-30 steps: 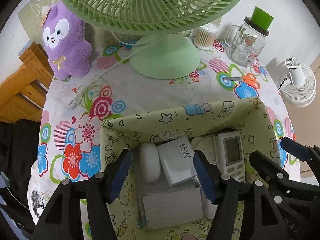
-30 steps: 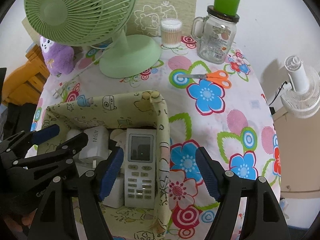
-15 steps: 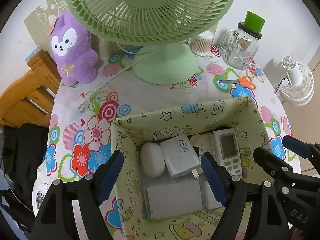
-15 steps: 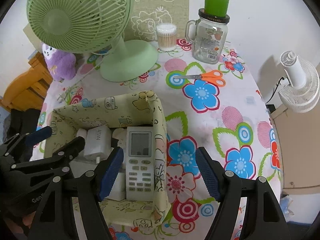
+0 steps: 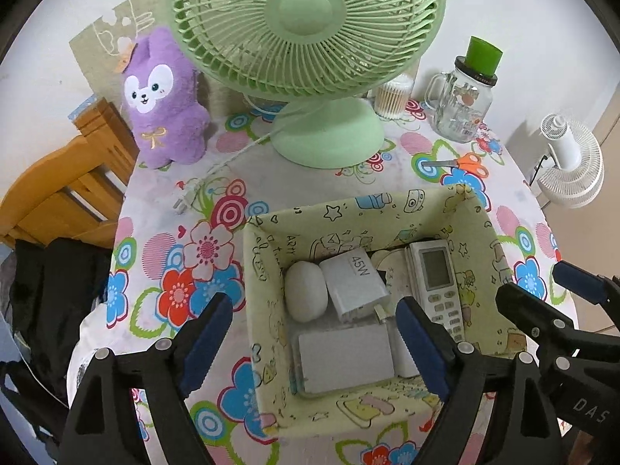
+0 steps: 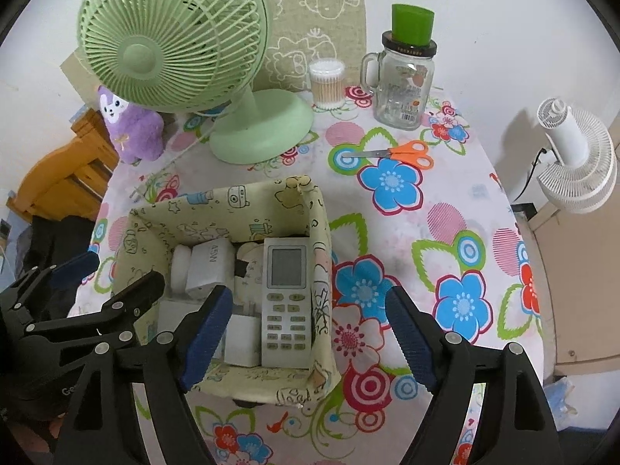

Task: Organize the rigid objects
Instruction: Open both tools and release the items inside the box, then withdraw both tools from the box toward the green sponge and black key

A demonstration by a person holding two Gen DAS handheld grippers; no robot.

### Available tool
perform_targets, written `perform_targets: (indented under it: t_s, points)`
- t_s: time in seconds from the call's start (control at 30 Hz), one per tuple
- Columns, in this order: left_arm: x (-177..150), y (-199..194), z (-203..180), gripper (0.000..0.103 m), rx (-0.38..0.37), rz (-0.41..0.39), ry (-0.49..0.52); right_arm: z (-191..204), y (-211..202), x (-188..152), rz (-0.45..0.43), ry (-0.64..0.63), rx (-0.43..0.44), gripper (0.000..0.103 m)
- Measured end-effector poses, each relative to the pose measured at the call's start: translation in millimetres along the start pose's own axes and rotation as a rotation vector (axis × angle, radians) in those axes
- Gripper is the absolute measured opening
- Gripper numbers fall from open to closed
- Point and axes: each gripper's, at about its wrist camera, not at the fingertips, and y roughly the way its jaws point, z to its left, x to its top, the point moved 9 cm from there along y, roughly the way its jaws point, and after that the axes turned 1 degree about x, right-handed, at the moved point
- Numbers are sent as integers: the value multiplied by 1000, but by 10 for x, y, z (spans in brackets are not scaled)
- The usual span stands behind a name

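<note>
Far left on the tabletop (image 5: 162, 209): purple plush (image 5: 164, 97), then green fan (image 5: 306, 27), its plug (image 5: 182, 203) lying loose, so unpowered. Left gripper (image 5: 314, 343) hangs over the bin's left edge, jaws apart, holding nothing. Fabric bin (image 5: 267, 271) sits near the front edge; inside, packed side by side: white oval (image 5: 306, 290), charger (image 5: 354, 283) marked "45W", flat white box (image 5: 345, 356), and remote (image 6: 286, 298) laid flat along the right wall, screen up, probably to fit the length. Right gripper (image 6: 308, 343) is over the bin's right wall, jaws also apart and empty. Gripper bodies show "DAS" and "Ge…", rest cut off. Right of the bin: scissors (image 6: 395, 153) loose on the cloth, likely the next rigid item. Behind them: swab tub (image 6: 326, 83) and jar (image 6: 403, 89), label too small to read. White fan (image 6: 577, 162) stands off the tabletop.
</note>
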Motion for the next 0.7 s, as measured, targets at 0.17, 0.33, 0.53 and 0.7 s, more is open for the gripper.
perform_targets:
  t_s: [0.17,0.33,0.53,0.7]
  points:
    - [-91,-109,11,92,-5,-13,-2,21,-129,-43,-21,-15,-3,86]
    - [-185,-204,12,94,-6,-18,6,28,-234,-96,-39,-16,-7,87]
    - [-288,-351,17,97,-10,-30,13,15,-340,-171,-50,7,-5,87]
    - [-347,-464,28,98,-17,-40,4,48,-424,-227,-60,-1,8,87]
